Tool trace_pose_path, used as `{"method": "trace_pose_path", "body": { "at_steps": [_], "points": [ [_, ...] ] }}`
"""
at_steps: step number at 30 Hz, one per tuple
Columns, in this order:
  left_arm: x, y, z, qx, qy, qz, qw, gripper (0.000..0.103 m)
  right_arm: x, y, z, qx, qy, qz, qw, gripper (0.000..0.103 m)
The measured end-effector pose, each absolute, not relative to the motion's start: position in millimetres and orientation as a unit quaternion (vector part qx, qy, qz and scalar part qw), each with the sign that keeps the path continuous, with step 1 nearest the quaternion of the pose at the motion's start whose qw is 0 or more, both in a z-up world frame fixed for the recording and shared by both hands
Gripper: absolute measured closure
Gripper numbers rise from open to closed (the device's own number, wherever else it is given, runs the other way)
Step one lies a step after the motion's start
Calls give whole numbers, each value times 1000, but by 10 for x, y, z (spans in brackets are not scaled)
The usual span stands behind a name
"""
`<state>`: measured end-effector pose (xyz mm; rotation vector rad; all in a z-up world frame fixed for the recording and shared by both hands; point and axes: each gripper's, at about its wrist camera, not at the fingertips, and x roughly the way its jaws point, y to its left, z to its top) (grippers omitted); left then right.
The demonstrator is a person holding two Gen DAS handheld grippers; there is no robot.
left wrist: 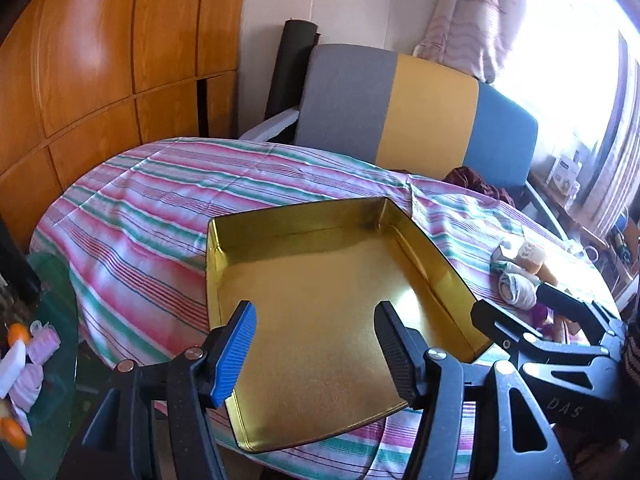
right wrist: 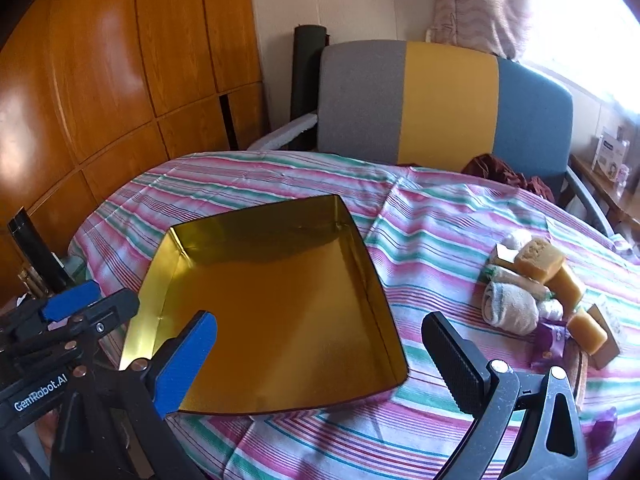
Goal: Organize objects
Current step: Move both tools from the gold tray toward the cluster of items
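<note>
A gold-lined tin tray [right wrist: 272,312] is seen at the tabletop's [right wrist: 440,216] near edge. Both the left gripper [left wrist: 316,344], marked "DAS", and the right gripper [right wrist: 320,360], marked "GenRobot.AI", are held spread, gripping nothing. Rolled socks [right wrist: 508,308] lie toward the right edge.

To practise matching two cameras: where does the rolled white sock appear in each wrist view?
Left wrist: the rolled white sock lies at the right edge, right of the gold tin tray.
Right wrist: lower right, beside yellow sponge blocks.
Shared landmark: the tray.
</note>
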<state>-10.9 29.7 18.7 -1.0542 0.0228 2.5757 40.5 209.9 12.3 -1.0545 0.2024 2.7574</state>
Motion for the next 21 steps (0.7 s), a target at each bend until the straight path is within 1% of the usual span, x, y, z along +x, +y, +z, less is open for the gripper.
{"method": "trace_pose_path", "body": {
  "at_steps": [4, 8, 13, 18, 21],
  "points": [
    [-105, 362, 112, -378, 15, 908, 181, 41, 450, 2189, 138, -348, 64, 929, 111, 0],
    [-121, 415, 70, -380, 37, 908, 172, 41, 430, 2291, 69, -361, 72, 922, 122, 0],
    [-170, 517, 86, -371, 50, 909, 182, 41, 391, 2402, 86, -371, 67, 919, 118, 0],
    [-158, 710, -50, -385, 57, 895, 217, 41, 537, 2617, 115, -365, 76, 918, 134, 0],
    [-110, 862, -112, -390, 66, 882, 255, 41, 694, 2914, 73, -379, 108, 906, 157, 0]
  ]
}}
